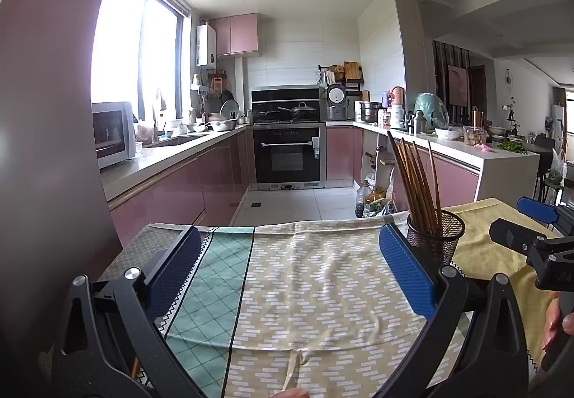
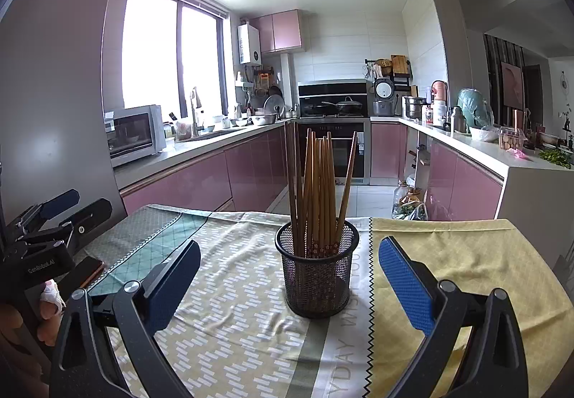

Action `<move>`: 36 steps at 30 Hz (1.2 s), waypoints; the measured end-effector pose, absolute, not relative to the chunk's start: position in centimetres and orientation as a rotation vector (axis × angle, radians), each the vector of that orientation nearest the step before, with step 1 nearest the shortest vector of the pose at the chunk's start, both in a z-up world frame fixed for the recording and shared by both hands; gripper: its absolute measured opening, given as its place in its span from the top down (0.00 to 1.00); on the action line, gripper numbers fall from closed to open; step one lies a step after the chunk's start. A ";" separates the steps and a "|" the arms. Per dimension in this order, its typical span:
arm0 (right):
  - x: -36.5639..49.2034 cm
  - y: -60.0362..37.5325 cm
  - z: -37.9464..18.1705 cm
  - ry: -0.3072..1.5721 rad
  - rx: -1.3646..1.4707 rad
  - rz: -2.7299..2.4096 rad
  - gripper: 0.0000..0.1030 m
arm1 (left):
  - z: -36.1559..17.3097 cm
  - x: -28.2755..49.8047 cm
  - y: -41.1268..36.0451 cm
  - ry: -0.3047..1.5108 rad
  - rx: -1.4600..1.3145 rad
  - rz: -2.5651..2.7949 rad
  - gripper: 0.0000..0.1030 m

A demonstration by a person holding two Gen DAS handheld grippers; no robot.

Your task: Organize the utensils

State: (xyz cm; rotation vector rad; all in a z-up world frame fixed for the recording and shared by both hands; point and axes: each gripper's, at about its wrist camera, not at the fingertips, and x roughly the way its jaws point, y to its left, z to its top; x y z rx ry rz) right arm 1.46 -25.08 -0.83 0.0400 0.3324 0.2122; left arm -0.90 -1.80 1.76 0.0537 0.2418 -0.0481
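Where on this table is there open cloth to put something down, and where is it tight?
Open: the patterned cloth between the left gripper's open fingers, left of the mesh holder, and the yellow cloth right of it. Tight: around the holder with upright chopsticks, standing between the right gripper's open fingers.

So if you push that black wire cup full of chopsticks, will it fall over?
Probably it could tip. The tall wooden chopsticks rise well above the black mesh cup, making it likely top-heavy. It sits on a wrinkled patterned cloth, which may snag its base. The thin mesh looks light, so a low, gentle push seems safest.
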 end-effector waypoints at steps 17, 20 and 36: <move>1.4 -25.1 -0.8 0.331 0.041 0.211 0.06 | 1.7 -0.8 -1.9 0.244 0.056 -0.049 0.05; 1.5 -25.1 -0.8 0.332 0.041 0.211 0.06 | 1.7 -0.8 -2.0 0.245 0.055 -0.048 0.05; 1.4 -25.1 -0.4 0.328 0.040 0.209 0.06 | 1.7 -0.8 -1.9 0.241 0.056 -0.045 0.05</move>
